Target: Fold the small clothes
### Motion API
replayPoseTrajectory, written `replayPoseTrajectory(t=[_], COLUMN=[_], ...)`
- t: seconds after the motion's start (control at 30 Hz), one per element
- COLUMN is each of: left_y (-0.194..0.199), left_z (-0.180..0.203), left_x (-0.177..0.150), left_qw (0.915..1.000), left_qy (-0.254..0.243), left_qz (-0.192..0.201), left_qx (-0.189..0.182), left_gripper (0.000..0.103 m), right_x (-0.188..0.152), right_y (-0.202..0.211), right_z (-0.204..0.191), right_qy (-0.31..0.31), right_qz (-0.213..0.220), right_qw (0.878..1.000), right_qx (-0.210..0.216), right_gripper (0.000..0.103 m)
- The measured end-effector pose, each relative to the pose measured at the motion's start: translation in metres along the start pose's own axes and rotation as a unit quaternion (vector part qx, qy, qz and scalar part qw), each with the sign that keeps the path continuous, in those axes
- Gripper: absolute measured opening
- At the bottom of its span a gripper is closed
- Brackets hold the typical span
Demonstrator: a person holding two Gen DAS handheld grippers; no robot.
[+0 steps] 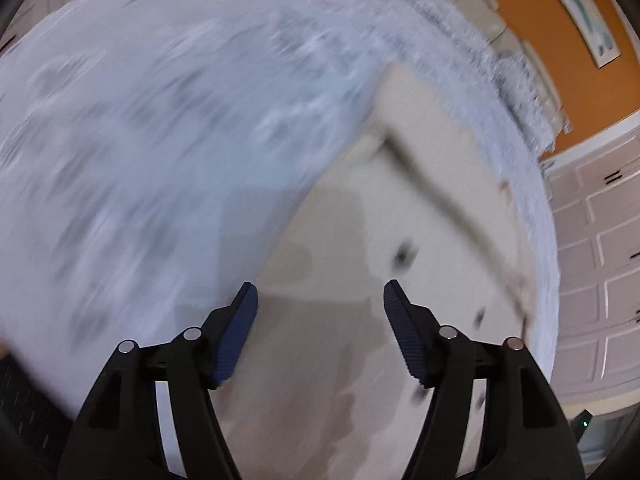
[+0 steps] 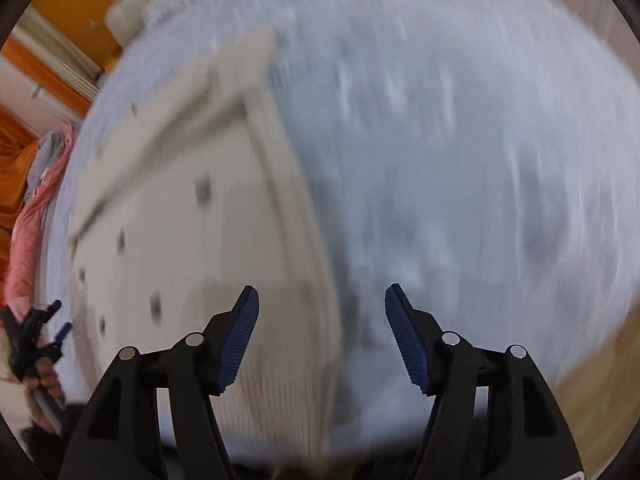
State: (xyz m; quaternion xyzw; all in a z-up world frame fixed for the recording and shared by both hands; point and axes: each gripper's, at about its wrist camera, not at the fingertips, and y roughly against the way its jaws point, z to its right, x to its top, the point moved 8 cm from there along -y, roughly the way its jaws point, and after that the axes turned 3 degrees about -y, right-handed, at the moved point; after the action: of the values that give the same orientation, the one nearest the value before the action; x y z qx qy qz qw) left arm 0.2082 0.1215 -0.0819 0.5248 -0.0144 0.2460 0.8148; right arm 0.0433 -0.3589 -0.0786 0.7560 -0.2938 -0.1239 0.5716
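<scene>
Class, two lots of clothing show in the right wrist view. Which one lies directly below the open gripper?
The cream garment with small dark marks, spread on the pale blue cover. The pink and grey clothes lie bunched at the far left edge.

We see one small garment point(image 1: 400, 216), a cream, ribbed-looking knit dotted with small dark marks, lying spread flat on a pale blue-grey shaggy rug point(image 1: 160, 120). A fold or band runs across it as a raised strip near its far end. In the right wrist view the same garment point(image 2: 180, 240) fills the left half, its long straight edge lying against the rug point(image 2: 460, 160). Blur hides finer detail.
</scene>
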Motion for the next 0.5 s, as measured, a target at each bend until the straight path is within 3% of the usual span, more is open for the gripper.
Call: replayPoseTrajectory(t=[0.13,0.23,0.3,0.37,0.43,0.47,0.5], left_y=[0.011,0.007,0.006,0.004,0.003,0.002,0.002], left_z=[-0.017,-0.016,-0.011,-0.007,0.004,0.008,0.010], left_x=[-0.058,-0.082,-0.084,-0.084,-0.083,-0.083,-0.084], left_qw=[0.9988,0.9972,0.9985,0.9989,0.9983,0.9976,0.9970], left_qy=[0.010,0.031,0.025,0.019,0.012,0.009,0.008], left_qz=[-0.048,-0.062,-0.044,-0.043,-0.047,-0.056,-0.063], left_qx=[-0.003,-0.026,-0.022,-0.007,-0.031,-0.040,-0.044], left_gripper=[0.072,0.081,0.086,0.084,0.062,0.042,0.019], right_x=[-0.061,-0.079,-0.082,-0.074,-0.069,-0.063,-0.060], right_y=[-0.014,-0.024,-0.031,-0.036,-0.033,-0.033,-0.028], right_z=[-0.008,-0.021,-0.027,-0.033,-0.037,-0.040,-0.041], right_qy=[-0.043,-0.045,-0.052,-0.058,-0.063,-0.062,-0.064], right_qz=[-0.065,-0.074,-0.067,-0.052,-0.031,-0.027,-0.021], right_qw=[0.995,0.993,0.993,0.994,0.993,0.992,0.992], right_qx=[0.064,0.082,0.083,0.080,0.099,0.107,0.109], right_gripper=[0.065,0.065,0.066,0.066,0.040,0.012,0.011])
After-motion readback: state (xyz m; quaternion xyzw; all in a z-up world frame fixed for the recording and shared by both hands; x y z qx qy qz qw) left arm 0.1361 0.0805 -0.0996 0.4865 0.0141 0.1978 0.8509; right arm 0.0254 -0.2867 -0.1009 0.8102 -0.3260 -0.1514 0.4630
